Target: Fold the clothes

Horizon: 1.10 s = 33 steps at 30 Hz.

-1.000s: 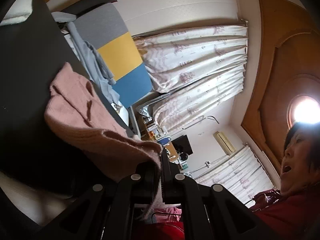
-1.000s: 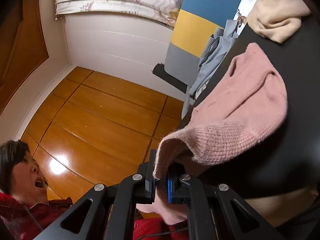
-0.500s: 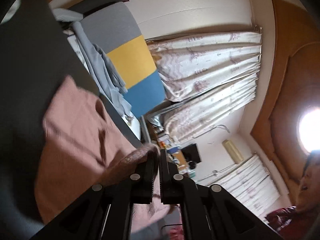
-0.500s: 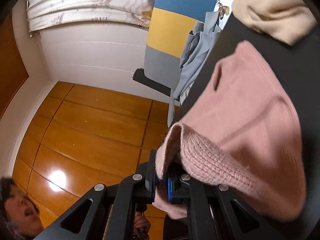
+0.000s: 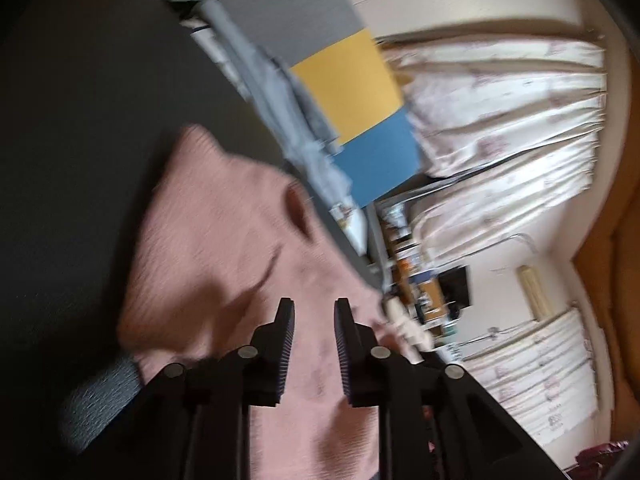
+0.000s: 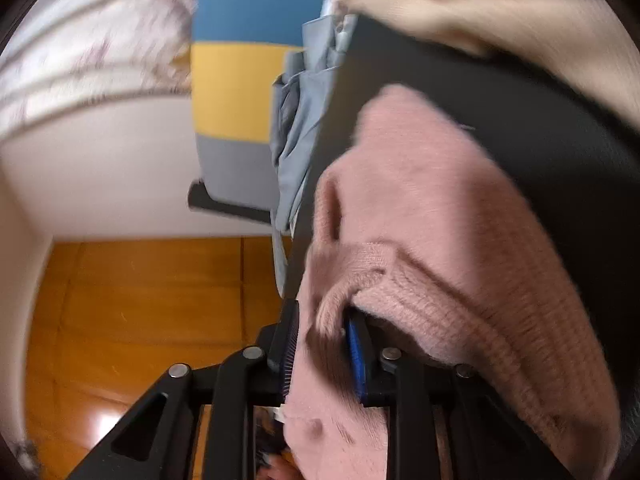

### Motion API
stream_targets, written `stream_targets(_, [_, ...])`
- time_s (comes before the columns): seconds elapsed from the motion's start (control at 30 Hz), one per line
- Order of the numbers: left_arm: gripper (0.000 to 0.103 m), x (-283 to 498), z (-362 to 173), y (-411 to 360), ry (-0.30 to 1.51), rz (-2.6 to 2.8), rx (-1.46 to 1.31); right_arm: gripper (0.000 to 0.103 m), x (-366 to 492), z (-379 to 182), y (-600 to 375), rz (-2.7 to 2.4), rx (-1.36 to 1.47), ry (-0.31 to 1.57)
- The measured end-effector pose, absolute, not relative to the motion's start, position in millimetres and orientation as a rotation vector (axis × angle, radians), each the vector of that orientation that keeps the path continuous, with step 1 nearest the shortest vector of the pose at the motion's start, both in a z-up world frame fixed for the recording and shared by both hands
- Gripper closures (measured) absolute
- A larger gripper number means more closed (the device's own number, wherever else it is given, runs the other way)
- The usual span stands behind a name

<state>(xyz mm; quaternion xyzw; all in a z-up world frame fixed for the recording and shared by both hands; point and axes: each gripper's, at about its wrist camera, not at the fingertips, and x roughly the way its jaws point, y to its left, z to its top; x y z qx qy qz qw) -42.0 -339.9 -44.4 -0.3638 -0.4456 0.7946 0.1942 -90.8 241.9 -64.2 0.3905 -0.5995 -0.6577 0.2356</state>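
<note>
On a dark tabletop (image 5: 80, 128) lay 1 pink knitted sweater (image 5: 208, 240), spread from the middle of the surface to its near edge, with 1 cream garment (image 6: 500, 8) bunched at the far corner in the right wrist view. Behind the table stood 1 chair with a back in 3 colour bands (image 5: 352, 92), grey, yellow and blue, and 1 pale blue-grey garment (image 5: 288, 112) draped over it; patterned curtains (image 5: 500, 112) hung beyond. In the left wrist view, the left gripper (image 5: 314, 344) hovered over the sweater's near part with its 2 fingers a modest gap apart and opening; pink knit showed through the gap below them, but neither pad pressed on it. In the right wrist view, the right gripper (image 6: 322, 354) had its 2 fingers parted by a similar gap and likewise opening, with the sweater's thick ribbed hem still lying loosely between them. The blue-faced pad (image 6: 356, 356) sat against a fold of the knit on 1 side, while the cloth slumped slack across the gap rather than being pinched. Both views were blurred.
</note>
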Motion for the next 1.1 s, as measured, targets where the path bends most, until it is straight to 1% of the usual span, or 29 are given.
stream_targets(0.03, [0.077,-41,-46,-340,-1.237,2.247,-1.048,0.068,-89,-61,243,-1.803,1.052,-1.637])
stream_targets(0.07, [0.076,-38,-46,-339,-1.209,2.269,-1.063,0.05,-85,-53,246,-1.821,1.031,-1.612])
stream_targets(0.1, [0.072,-36,-44,-339,-1.176,2.291,-1.073,0.038,-79,-43,249,-1.856,1.006,-1.577])
stream_targets(0.13, [0.071,-34,-42,-339,-1.139,2.312,-1.08,0.035,-74,-33,253,-1.89,0.981,-1.541])
stream_targets(0.2, [0.067,-30,-35,-335,-1.038,2.377,-1.092,0.035,-62,-12,260,-1.976,0.938,-1.453])
stream_targets(0.23, [0.066,-28,-31,-333,-0.985,2.413,-1.095,0.035,-56,0,266,-2.051,0.93,-1.378])
stream_targets(0.33, [0.061,-26,-28,-326,-0.869,2.437,-1.124,0.034,-48,24,267,-2.298,1.006,-1.09])
stream_targets(0.47, [0.061,-27,-33,-313,-0.783,2.388,-1.209,0.034,-52,30,244,-2.415,1.151,-0.68])
stream_targets(0.6, [0.06,-31,-31,-311,-0.754,2.376,-1.229,0.035,-62,25,209,-2.445,1.214,-0.244])
stream_targets(0.67, [0.06,-34,-30,-311,-0.766,2.358,-1.253,0.037,-77,17,196,-2.442,1.256,-0.135])
stream_targets(0.73, [0.06,-37,-31,-313,-0.781,2.344,-1.274,0.042,-95,6,191,-2.422,1.308,-0.119])
stream_targets(0.8, [0.06,-37,-31,-313,-0.795,2.335,-1.283,0.051,-102,-1,186,-2.403,1.343,-0.105])
stream_targets(0.83, [0.06,-37,-32,-313,-0.796,2.334,-1.284,0.06,-104,-4,184,-2.396,1.359,-0.095])
stream_targets(0.9, [0.06,-36,-32,-313,-0.8,2.332,-1.285,0.073,-107,-9,179,-2.388,1.384,-0.079])
stream_targets(0.97, [0.06,-38,-29,-309,-0.779,2.335,-1.3,0.078,-107,-12,177,-2.406,1.383,-0.1])
stream_targets(1.1, [0.062,-41,-23,-301,-0.719,2.348,-1.342,0.079,-104,-19,182,-2.432,1.367,-0.223])
